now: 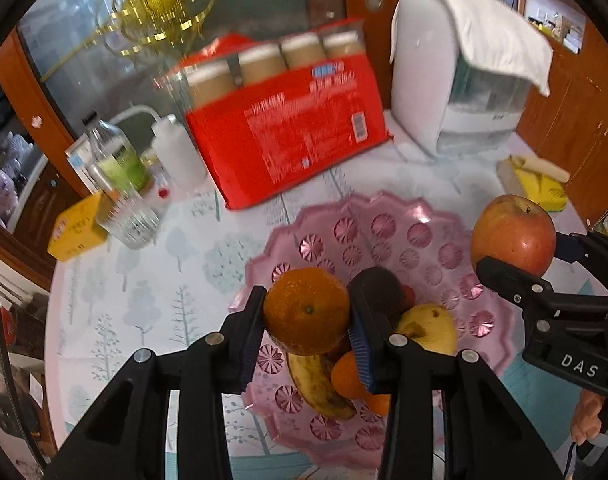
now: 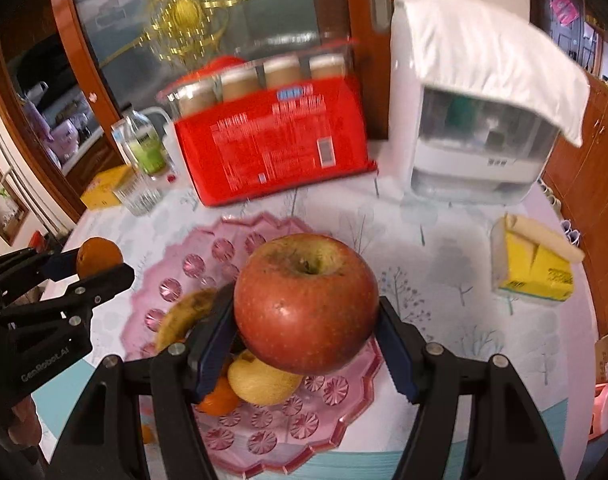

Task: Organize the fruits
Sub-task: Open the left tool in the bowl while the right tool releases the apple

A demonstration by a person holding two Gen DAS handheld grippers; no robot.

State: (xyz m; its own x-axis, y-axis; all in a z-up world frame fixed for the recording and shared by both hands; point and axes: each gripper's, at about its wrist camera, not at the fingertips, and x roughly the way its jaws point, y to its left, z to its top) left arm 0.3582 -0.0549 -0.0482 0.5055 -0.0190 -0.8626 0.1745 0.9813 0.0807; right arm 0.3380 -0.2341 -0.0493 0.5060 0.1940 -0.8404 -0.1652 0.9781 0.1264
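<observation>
Here left fingers [image 1: 259,312] clamp orange [image 1: 306,310], right fingers [image 2: 219,320] apple [image 2: 306,304]

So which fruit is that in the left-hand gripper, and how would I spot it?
Start at the big pink scalloped plate on the tree-print tablecloth. Just above its near side, the left gripper pinches a round orange between its fingers. It is smaller and more evenly orange than the red apple in the right gripper, and it is off the plate, unlike the fruit lying there.

Red package [image 1: 291,136], white appliance [image 2: 472,120], yellow tissue box [image 2: 532,268], glass tumbler [image 1: 129,220]
</observation>
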